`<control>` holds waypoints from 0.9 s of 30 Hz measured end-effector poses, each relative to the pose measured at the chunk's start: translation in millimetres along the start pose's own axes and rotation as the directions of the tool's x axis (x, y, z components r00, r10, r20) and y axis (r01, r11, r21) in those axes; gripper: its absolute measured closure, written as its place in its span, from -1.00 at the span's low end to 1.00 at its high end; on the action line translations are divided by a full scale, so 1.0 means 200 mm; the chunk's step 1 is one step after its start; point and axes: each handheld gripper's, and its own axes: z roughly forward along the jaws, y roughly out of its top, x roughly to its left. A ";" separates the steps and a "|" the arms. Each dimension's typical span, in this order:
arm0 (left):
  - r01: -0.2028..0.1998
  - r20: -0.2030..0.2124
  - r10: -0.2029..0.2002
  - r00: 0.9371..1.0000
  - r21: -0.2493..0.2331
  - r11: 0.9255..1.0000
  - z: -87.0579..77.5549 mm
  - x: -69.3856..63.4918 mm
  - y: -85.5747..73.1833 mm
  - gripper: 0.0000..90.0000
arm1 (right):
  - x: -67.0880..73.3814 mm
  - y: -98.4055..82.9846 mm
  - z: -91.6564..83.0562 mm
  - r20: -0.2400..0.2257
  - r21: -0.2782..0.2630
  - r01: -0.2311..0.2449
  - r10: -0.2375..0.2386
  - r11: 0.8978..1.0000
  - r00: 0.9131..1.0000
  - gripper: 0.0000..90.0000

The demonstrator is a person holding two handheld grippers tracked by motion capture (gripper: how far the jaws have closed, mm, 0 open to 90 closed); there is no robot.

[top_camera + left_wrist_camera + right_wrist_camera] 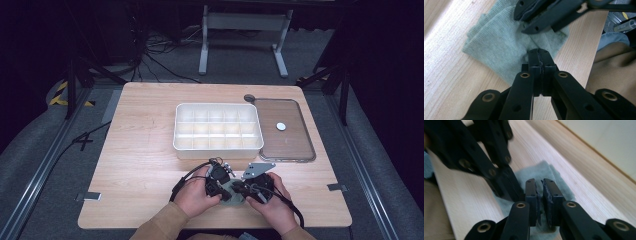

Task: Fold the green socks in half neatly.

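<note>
Between both tongs lies a soft grey-green knitted cloth [499, 47]; left tongs [539, 53] pinch it, right tongs [539, 183] stand slightly apart.

Light wooden table [145, 150] carries everything. White compartment tray [218, 127] sits mid-table, toward far edge. Clear flat lid [285, 131] lies just beside it on right, small white disc [281, 126] on top. Grey-green cloth [501, 47] lies flat at near edge, partly folded.

Ribbed green cloth [499, 47], matt wooden table [140, 150]
</note>
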 end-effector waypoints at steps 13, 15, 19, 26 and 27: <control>0.011 -0.015 -0.014 1.000 -0.128 0.992 -0.05 -0.01 0.01 0.96 | -0.02 -0.08 0.01 -0.012 0.056 0.022 -0.022 0.998 1.000 0.85; 0.010 -0.047 -0.018 0.999 -0.184 0.983 -0.07 0.01 0.01 0.95 | -0.02 -0.08 0.01 -0.010 0.054 0.031 -0.030 0.998 0.999 0.86; 0.007 -0.089 -0.027 0.996 -0.216 0.976 -0.07 0.04 0.01 0.95 | -0.02 -0.09 0.01 -0.016 0.048 0.041 -0.040 0.998 0.999 0.86; 0.034 -0.119 -0.053 0.991 -0.164 0.986 -0.01 0.07 0.02 0.96 | -0.02 -0.08 -0.01 -0.021 0.044 0.040 -0.039 0.998 0.999 0.79; 0.034 -0.119 -0.053 0.991 -0.164 0.986 -0.01 0.07 0.02 0.97 | -0.02 -0.07 -0.02 -0.020 0.037 0.032 -0.031 0.999 0.999 0.79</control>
